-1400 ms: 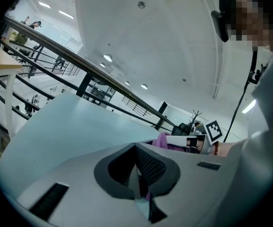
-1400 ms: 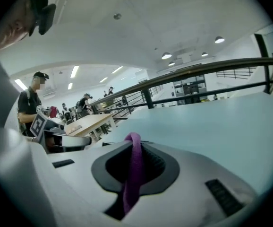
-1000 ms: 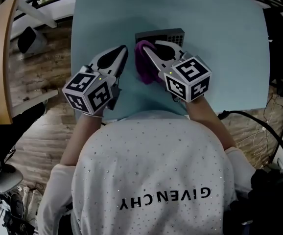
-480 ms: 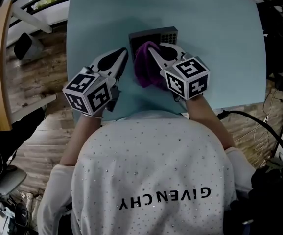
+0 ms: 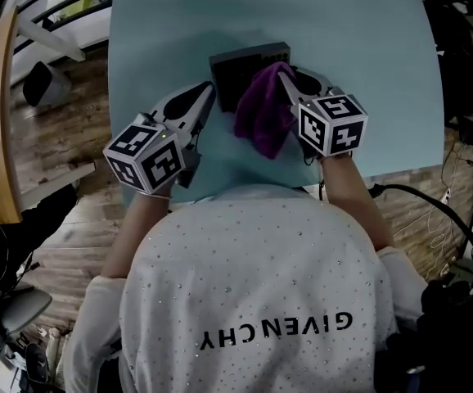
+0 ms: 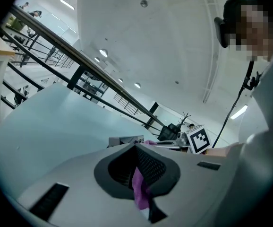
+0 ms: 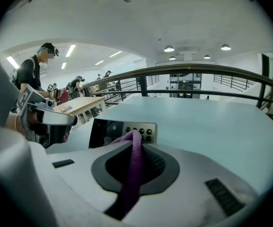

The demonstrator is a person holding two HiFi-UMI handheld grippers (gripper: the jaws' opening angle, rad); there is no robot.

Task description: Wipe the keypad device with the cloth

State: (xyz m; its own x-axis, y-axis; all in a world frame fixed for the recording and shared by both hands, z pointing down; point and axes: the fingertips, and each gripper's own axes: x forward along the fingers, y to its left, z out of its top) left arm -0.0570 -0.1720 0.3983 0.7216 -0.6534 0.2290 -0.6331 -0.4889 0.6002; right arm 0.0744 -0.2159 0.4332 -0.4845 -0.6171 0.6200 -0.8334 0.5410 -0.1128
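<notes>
Keypad device | just ahead of right hand-held gripper (pinching purple cloth)

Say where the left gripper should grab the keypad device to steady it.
Probably its bare left end, coming from the left. The keypad device lies flat on the table. The cloth, pinched in the right gripper, covers its right part. The left gripper, shut on a purple scrap, sits beside that end and would need opening.
</notes>
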